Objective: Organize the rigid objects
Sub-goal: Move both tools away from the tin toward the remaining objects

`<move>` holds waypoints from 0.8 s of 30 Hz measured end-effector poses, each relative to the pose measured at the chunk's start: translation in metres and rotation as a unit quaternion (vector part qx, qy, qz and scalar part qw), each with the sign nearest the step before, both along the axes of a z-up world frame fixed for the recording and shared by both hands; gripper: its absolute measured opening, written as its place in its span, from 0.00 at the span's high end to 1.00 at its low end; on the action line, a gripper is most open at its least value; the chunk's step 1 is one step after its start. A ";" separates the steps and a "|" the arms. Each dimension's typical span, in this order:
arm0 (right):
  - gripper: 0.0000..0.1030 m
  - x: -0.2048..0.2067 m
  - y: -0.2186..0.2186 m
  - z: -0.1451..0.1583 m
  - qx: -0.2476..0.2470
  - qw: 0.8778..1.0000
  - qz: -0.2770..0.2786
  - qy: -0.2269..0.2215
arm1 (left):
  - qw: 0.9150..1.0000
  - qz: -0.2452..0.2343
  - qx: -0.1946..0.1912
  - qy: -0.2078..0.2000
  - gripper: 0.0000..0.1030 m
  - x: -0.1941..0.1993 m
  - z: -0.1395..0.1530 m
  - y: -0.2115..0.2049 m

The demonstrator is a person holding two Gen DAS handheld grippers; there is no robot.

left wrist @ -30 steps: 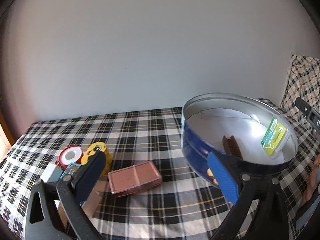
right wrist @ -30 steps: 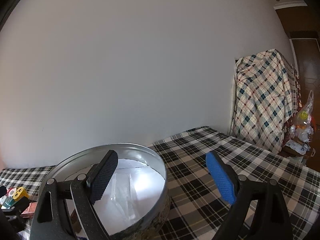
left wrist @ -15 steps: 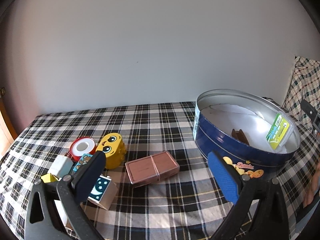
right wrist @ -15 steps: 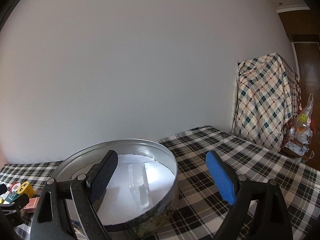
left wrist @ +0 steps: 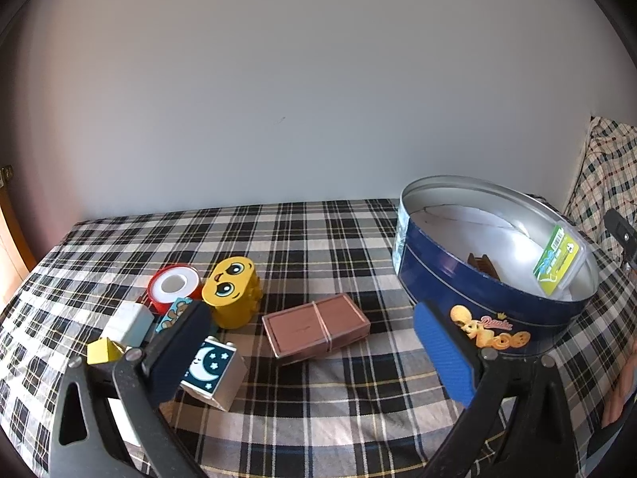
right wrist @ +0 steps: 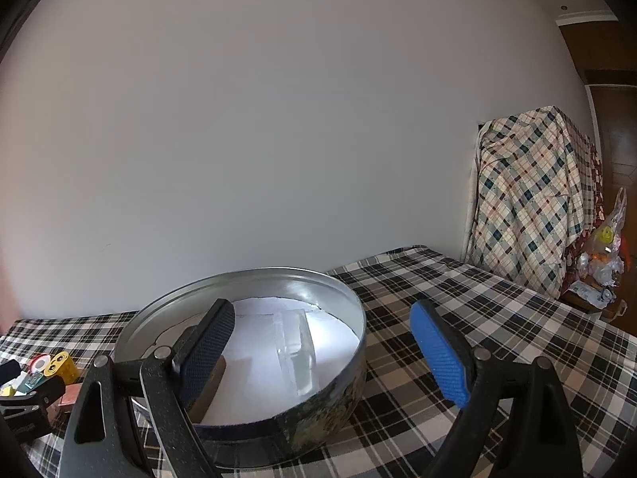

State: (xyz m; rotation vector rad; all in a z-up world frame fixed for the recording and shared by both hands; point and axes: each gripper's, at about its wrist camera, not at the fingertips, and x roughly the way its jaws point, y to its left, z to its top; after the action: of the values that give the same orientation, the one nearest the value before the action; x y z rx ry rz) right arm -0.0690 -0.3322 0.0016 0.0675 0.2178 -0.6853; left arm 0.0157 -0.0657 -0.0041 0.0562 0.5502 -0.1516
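Centrally, a round blue tin (left wrist: 469,298) stands on the plaid-covered counter (left wrist: 318,239) and serves as the landmark. Inside the tin, a green-labelled clear case (left wrist: 559,259) leans against the wall farthest from the toys, and a brown comb (left wrist: 483,265) lies on the white paper lining the base. Beside the tin, apart from it, a flat brown case (left wrist: 316,328) bound by a rubber band lies on the cloth. Farther from the tin sits a cluster of small toys: a yellow face block (left wrist: 233,290), a red tape roll (left wrist: 173,286) touching it, a white block (left wrist: 127,322), a small yellow block (left wrist: 104,350) and a moon block (left wrist: 211,370). The left claw (left wrist: 312,352) hangs above the cloth between the cluster and the tin, its jaws wide apart with nothing between them. The right claw (right wrist: 324,352) is also spread wide and holds nothing; its dark finger (right wrist: 207,346) lies over the tin's interior, its blue finger (right wrist: 438,352) outside the rim. A plaid-draped object (right wrist: 533,199) stands beyond the tin, against the wall.
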 end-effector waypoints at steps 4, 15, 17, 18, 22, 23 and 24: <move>0.11 -0.002 0.006 0.000 -0.003 1.000 0.007 0.001 | 1.000 0.000 -0.002 0.002 0.00 -0.001 -0.001 0.002; 0.11 -0.001 0.012 -0.001 -0.013 1.000 0.011 0.006 | 1.000 0.010 -0.010 0.017 0.00 0.000 -0.003 0.009; 0.11 -0.002 0.012 -0.001 -0.013 1.000 0.012 0.006 | 1.000 0.011 -0.011 0.018 0.00 0.000 -0.003 0.011; 0.11 -0.002 0.013 -0.001 -0.013 1.000 0.012 0.006 | 1.000 0.012 -0.011 0.019 0.00 -0.001 -0.003 0.012; 0.11 -0.001 0.012 0.000 -0.016 1.000 0.014 0.006 | 0.999 0.018 -0.013 0.025 0.00 -0.002 -0.004 0.019; 0.11 -0.001 0.012 0.000 -0.016 1.000 0.014 0.006 | 0.999 0.021 -0.014 0.027 0.00 -0.002 -0.005 0.022; 0.11 -0.001 0.012 0.000 -0.017 1.000 0.015 0.007 | 0.999 0.023 -0.014 0.029 0.00 -0.003 -0.005 0.025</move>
State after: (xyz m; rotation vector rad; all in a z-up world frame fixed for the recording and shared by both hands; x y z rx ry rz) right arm -0.0705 -0.3197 0.0013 0.0263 0.2190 -0.6592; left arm 0.0129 -0.0409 -0.0094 0.0120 0.6071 -0.1172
